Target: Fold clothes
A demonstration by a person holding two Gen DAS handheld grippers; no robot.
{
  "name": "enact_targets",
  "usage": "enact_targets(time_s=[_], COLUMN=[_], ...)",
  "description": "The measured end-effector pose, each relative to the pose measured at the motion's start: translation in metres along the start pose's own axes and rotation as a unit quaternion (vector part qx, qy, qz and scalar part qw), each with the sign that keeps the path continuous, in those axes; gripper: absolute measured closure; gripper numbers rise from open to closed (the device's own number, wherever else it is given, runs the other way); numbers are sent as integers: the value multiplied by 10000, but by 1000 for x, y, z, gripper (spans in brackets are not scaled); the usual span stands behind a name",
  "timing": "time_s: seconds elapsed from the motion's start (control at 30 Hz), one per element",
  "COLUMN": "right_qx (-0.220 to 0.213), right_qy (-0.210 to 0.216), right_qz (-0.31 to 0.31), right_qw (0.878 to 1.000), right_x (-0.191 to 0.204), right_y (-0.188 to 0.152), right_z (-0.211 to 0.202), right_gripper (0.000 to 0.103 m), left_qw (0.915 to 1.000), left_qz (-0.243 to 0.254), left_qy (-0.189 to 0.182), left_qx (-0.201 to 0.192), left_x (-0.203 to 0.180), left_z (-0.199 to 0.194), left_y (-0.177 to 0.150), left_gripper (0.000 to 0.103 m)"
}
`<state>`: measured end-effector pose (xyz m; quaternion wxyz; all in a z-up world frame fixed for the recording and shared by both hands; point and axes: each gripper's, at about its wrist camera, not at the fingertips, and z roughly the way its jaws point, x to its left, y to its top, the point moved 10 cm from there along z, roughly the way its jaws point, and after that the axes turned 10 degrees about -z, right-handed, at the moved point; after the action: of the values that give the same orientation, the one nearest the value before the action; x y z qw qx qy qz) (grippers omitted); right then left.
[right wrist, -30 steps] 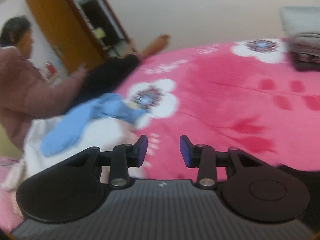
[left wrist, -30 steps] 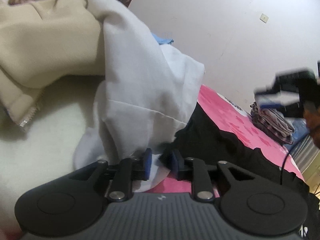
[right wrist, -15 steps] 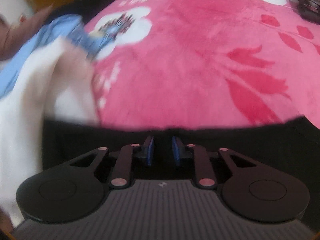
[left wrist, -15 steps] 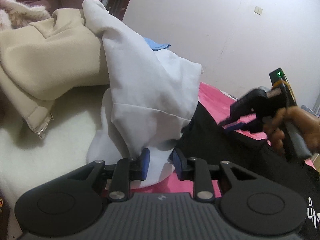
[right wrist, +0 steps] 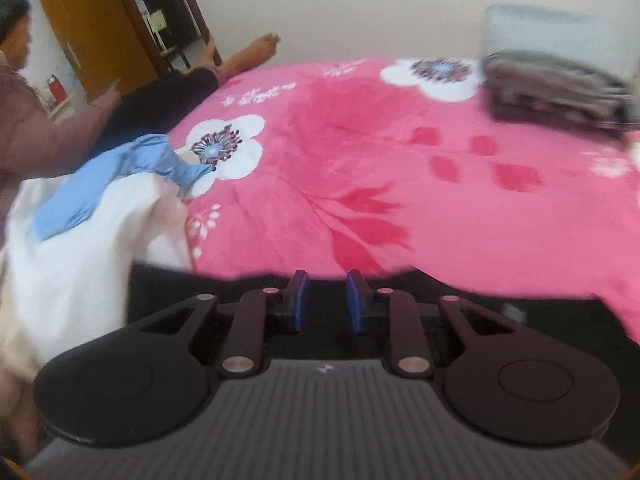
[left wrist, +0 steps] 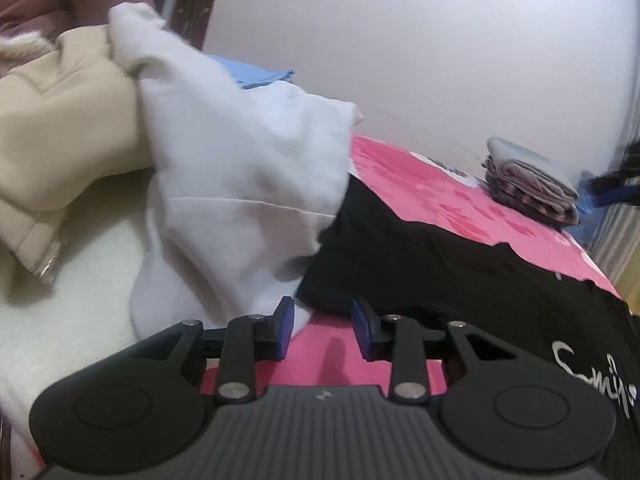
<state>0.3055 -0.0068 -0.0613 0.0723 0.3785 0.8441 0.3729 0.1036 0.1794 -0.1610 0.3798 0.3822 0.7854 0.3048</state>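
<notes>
Your left gripper, jaws just widened and empty, sits near the limp black printed T-shirt spread beyond its tips on the pink blanket; pinch its hem.

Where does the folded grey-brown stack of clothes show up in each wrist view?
Left wrist: the folded stack sits at the right, on the far end of the pink blanket, below the wall.
Right wrist: the folded stack is at the upper right, blurred, near the blanket's far edge.
Shared landmark: the black garment spread in front of each gripper.
</notes>
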Motion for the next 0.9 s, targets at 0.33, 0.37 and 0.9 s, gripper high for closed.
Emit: enact_targets(time_s=[0.33, 0.37, 0.9], right_qx=[-656, -632, -1457], right_qy=[-828, -977, -1614], right_qz=[1315, 1401, 3668], right_qw=[9857, 9833, 9046], right_x=[-72, -81, -264], right_y=[-155, -173, -284], right_z=[-164, -165, -188], right_gripper=[81, 81, 54], left_qw=[9974, 9966, 9289], left_qz=[652, 729, 2739], left_qy=[-314, -369, -1648], left_qx=[1, 47, 1872], left_x=[-50, -56, -274], left_z=[-15, -15, 28], left_y=[7, 7, -34], left_gripper=[60, 60, 45])
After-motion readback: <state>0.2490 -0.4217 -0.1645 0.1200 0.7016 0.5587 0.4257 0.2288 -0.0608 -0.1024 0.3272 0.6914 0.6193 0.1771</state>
